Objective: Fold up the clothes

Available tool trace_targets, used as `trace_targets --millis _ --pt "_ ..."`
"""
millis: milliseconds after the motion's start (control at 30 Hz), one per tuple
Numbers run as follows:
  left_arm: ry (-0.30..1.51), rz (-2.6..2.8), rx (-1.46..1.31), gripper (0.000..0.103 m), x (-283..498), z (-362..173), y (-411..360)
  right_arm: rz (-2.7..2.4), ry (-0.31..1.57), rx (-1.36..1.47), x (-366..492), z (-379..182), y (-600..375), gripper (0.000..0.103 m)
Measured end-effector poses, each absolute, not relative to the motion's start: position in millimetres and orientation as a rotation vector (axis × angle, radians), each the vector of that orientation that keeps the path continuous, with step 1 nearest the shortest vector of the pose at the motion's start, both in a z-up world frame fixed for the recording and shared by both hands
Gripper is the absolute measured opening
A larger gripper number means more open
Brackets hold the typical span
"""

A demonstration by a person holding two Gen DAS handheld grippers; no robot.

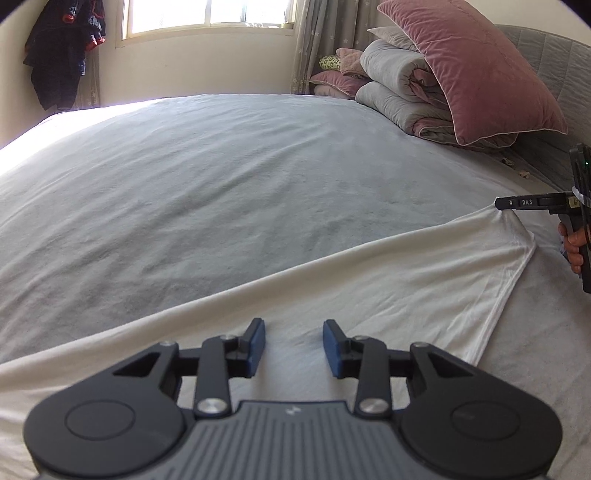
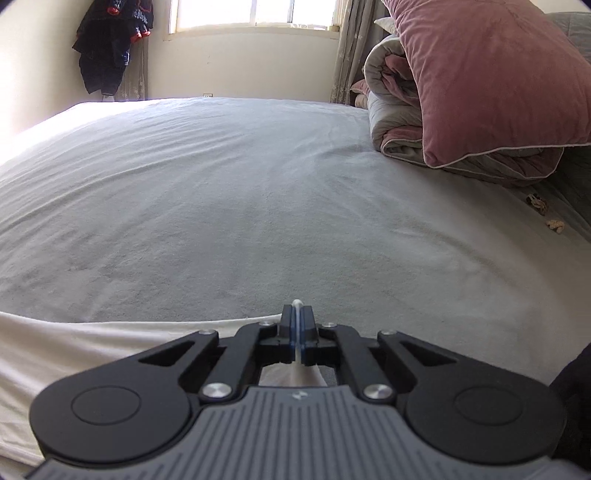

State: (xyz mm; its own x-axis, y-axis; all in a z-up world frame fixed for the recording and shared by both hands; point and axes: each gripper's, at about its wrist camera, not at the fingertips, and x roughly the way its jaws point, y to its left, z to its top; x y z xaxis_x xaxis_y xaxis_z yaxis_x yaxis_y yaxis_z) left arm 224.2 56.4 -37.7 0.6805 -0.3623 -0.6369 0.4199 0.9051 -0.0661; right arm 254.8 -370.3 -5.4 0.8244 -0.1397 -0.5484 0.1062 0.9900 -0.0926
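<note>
At lower centre, the left gripper (image 1: 294, 347) is held apart over the white garment (image 1: 369, 295); the right gripper (image 2: 297, 332) is clamped on what is probably its corner.

- The left wrist view looked from low over the near edge of the bed (image 1: 229, 177), angled down across it toward the window (image 1: 207, 18), close above the white cloth (image 1: 369, 280).
- The right wrist view sat nearer the pillow (image 2: 491, 81) side of the bed, facing the same way, equally low.
- Both shared the bed, window, pillow and hanging clothes (image 1: 62, 55); the left view also caught the right gripper (image 1: 499, 204) at its right edge.
</note>
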Motion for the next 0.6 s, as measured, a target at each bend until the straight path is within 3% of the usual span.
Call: trace_targets --millis 67,300,333,433,600 --pt "0.674 -0.436 0.111 0.038 222 -40 53 -0.149 0.512 -0.048 248 -1 -373 0.002" --pt "0.648 -0.413 0.131 0.044 223 -46 48 -0.146 0.625 -0.042 273 -13 -378 0.004" --pt "0.648 -0.409 0.131 0.044 223 -45 47 -0.149 0.650 -0.043 277 -17 -379 0.007" --pt "0.653 -0.404 0.126 0.044 220 -41 47 -0.194 0.635 -0.054 270 -12 -382 0.035" --pt "0.650 -0.418 0.096 0.045 208 -32 49 -0.192 0.632 0.017 254 6 -397 0.035"
